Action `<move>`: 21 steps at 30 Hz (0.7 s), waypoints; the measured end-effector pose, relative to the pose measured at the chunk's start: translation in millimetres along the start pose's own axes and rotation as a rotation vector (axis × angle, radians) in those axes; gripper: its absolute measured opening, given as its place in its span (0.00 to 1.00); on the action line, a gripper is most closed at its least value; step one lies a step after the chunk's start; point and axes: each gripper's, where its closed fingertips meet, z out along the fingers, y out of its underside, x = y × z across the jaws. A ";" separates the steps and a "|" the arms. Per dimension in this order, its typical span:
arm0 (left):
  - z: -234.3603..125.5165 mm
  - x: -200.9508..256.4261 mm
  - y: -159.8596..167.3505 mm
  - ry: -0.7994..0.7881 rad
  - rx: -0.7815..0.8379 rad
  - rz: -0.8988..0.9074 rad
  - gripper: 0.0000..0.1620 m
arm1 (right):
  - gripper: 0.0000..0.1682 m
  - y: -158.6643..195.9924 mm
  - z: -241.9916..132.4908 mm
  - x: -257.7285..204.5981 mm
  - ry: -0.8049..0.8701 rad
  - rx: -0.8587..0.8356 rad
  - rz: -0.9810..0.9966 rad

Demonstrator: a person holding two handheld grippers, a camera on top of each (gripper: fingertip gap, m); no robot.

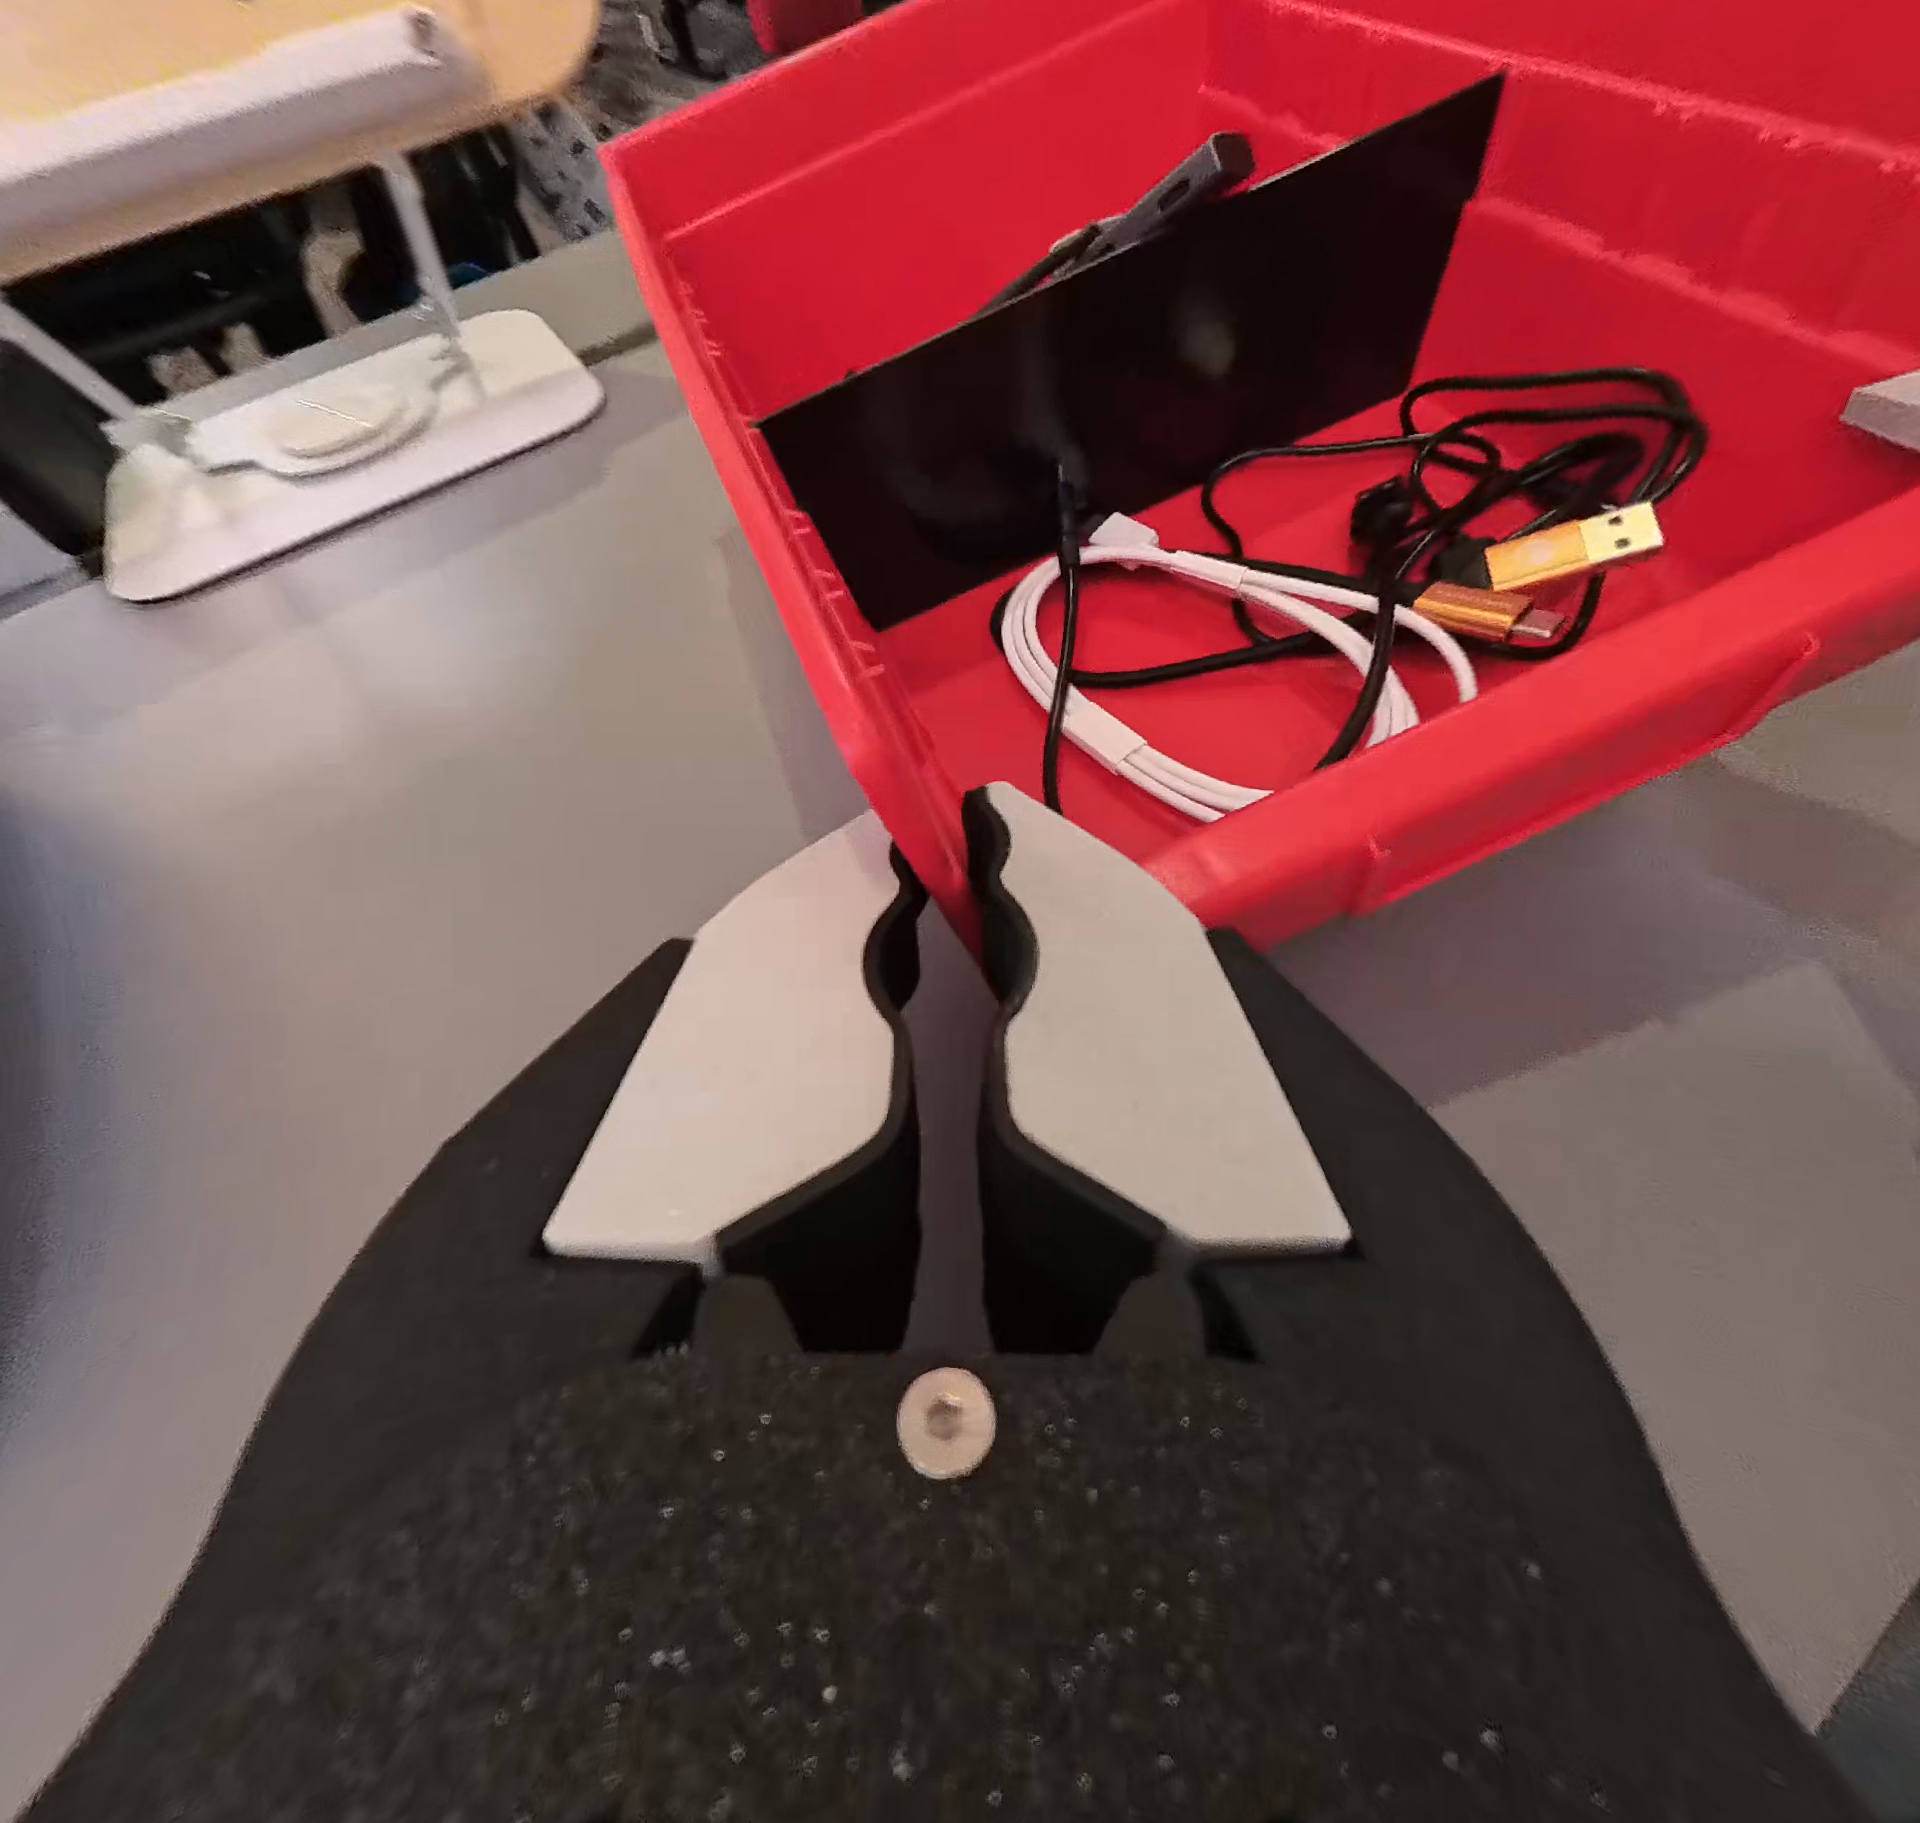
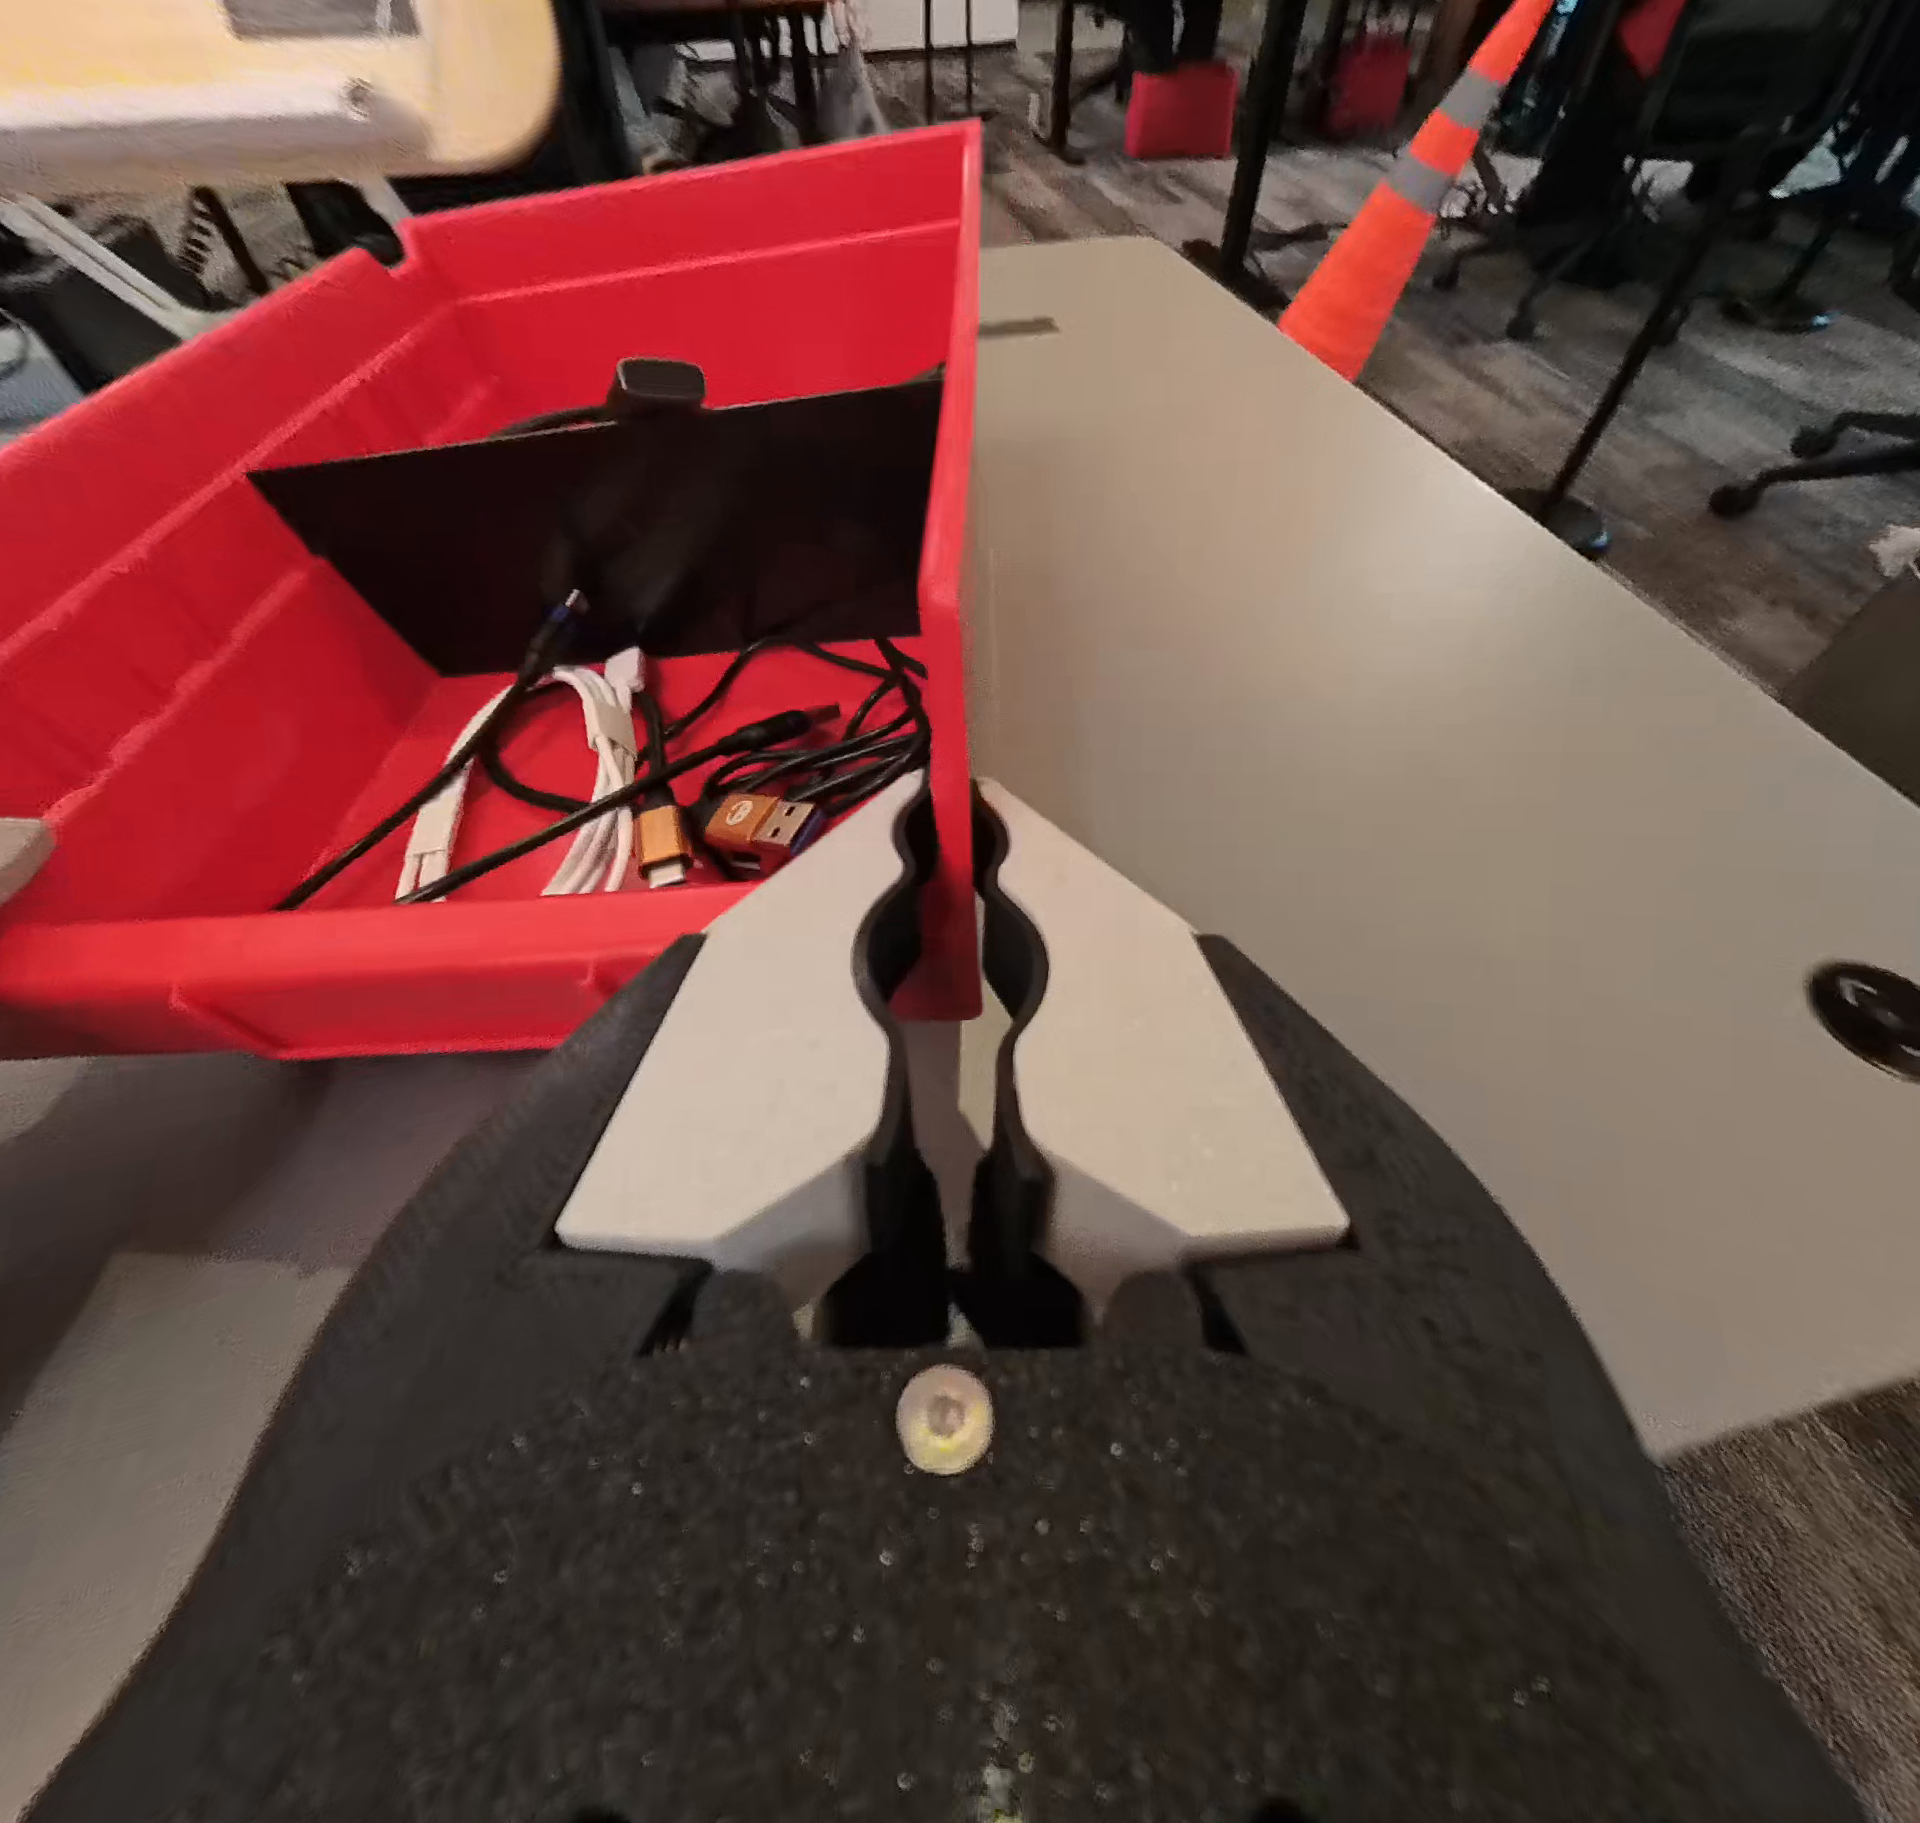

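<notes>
A grey table [image 2: 1351,734] carries a red bin [image 1: 1455,838]. The left gripper [image 1: 943,838] pinches the bin's left wall, the right gripper [image 2: 951,817] its right wall. Cables [image 1: 1299,610] lie before the black divider [image 1: 1143,360]. Only the right wrist view shows an orange cone [image 2: 1403,204].

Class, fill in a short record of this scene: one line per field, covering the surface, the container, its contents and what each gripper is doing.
Surface: grey table
Container: red bin, split by a black divider
Near compartment: white cable, black cable, orange plugs
Far compartment: dark plug showing over the divider
Left gripper: clamped on the bin's left corner wall
Right gripper: clamped on the bin's right side wall
Beyond the table: orange cone on the floor
</notes>
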 end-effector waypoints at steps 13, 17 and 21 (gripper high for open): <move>-54.0 -138.0 34.4 -0.354 -0.028 -0.092 0.03 | 0.02 2.2 53.6 -158.7 -0.339 -0.047 -0.133; -51.9 -153.3 52.2 -0.381 -0.073 -0.097 0.03 | 0.03 20.9 59.8 -176.3 -0.395 -0.137 -0.176; -56.7 -141.9 56.2 -0.280 -0.110 -0.066 0.14 | 0.03 21.4 59.2 -174.3 -0.430 -0.145 -0.166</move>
